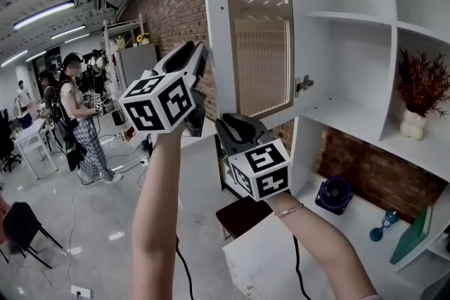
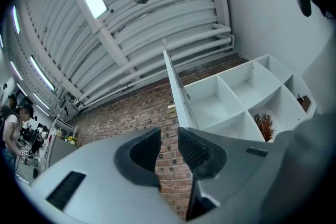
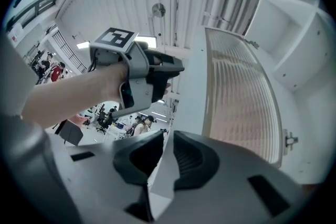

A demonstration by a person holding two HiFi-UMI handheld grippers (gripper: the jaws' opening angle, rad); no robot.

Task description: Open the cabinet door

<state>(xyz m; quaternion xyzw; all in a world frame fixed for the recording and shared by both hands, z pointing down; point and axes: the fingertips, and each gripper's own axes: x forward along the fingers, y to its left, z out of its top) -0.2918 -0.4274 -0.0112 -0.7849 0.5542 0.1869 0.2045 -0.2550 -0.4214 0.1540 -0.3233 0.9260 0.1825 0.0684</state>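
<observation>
Looking down in the head view: the cabinet door (image 1: 256,24), a white frame around a ribbed glass panel (image 1: 260,46), stands swung out from the white wall cabinet (image 1: 351,17), with the hinge side toward the shelves. The left gripper (image 1: 197,61) is raised at the door's free vertical edge, tips just beside the frame; whether it touches can't be told here. The right gripper (image 1: 226,124) sits lower, at the door's bottom corner on the same free side, tips at the bottom rail. A dried plant (image 1: 420,81) in a pale vase stands on an open shelf at right, well apart from both grippers.

Left gripper view: the left gripper (image 2: 169,136) has its jaws apart with a clear gap and nothing between the pads (image 2: 195,150). Only the brick wall (image 2: 131,113) shows through the gap. The door is seen edge-on above and beyond the tips, not in the grip. Bare shelf compartments (image 2: 236,92) lie to its right.

Right gripper view: the right gripper (image 3: 167,144) is clamped on the door's white frame. The frame's bottom corner fills the gap and both pads sit against it. The glass panel rises up-right of the jaws. The left gripper shows above with the hand behind it, tips just beside the frame's outer edge.
</observation>
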